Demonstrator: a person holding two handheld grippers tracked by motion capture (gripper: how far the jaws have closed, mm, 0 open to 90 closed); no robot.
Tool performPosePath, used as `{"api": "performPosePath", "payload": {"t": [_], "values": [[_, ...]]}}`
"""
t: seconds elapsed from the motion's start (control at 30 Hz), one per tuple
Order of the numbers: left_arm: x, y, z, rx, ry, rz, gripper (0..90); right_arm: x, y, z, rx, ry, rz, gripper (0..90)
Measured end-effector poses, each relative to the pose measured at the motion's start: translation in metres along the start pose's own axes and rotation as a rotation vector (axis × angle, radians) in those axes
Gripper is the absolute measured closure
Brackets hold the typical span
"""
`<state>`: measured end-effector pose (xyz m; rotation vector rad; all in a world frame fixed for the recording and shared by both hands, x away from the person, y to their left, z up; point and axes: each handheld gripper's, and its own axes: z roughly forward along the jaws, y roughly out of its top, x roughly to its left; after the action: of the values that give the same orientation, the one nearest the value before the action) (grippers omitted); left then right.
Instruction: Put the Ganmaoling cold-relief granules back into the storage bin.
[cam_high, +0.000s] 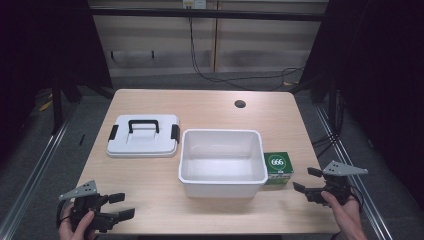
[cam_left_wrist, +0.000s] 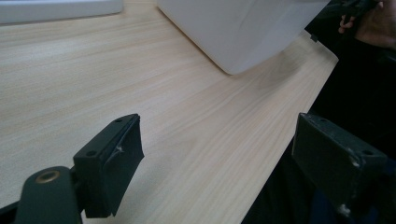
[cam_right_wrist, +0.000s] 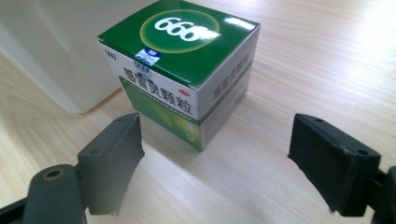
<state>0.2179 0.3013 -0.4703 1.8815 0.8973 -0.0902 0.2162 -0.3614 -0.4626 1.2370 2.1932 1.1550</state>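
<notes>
A green and white box marked 666 (cam_high: 278, 168) (cam_right_wrist: 180, 70) stands on the table against the right side of an empty white bin (cam_high: 222, 161) (cam_right_wrist: 60, 51). My right gripper (cam_high: 306, 180) (cam_right_wrist: 224, 165) is held just right of the box, jaws open, pointing at it with nothing between them. Near the table's front left corner, my left gripper (cam_high: 123, 206) (cam_left_wrist: 224, 165) is open and holds nothing; it points across the bare wood toward the bin's corner (cam_left_wrist: 243, 32).
A white lid with a black handle and black clips (cam_high: 143, 135) lies flat left of the bin. A round cable hole (cam_high: 240, 104) is at the back of the wooden table (cam_high: 150, 200). The table's front edge runs close under both grippers.
</notes>
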Motion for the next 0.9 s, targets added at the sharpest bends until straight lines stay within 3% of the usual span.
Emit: {"api": "performPosePath", "payload": {"t": [0.03,0.13,0.23,0.3,0.43,0.63,0.77,0.9], "values": [[0.0,0.0,0.0,0.0,0.001,0.001,16.0,-0.001,0.0,0.001,0.004,0.014,0.015,16.7],[0.0,0.0,0.001,0.008,0.003,0.005,16.0,-0.004,0.002,0.004,0.05,0.117,0.06,15.1],[0.0,0.0,0.0,0.002,0.002,-0.001,16.0,-0.002,0.003,0.006,0.062,0.129,0.036,13.5],[0.001,0.0,0.0,0.006,0.001,0.003,16.0,-0.001,0.005,0.005,0.049,0.119,0.028,13.4],[0.0,0.0,0.0,0.0,-0.003,0.003,16.0,0.002,0.01,0.003,0.026,0.148,0.013,13.3],[0.0,0.0,0.0,0.0,-0.003,0.007,16.0,0.004,0.016,-0.001,0.035,0.138,-0.021,13.4],[0.0,0.0,0.0,-0.004,-0.003,0.007,16.0,0.008,0.022,-0.003,0.037,0.199,-0.035,13.5],[-0.001,0.001,0.001,0.002,0.0,0.012,16.0,0.011,0.03,-0.003,0.043,0.188,-0.049,13.4]]}}
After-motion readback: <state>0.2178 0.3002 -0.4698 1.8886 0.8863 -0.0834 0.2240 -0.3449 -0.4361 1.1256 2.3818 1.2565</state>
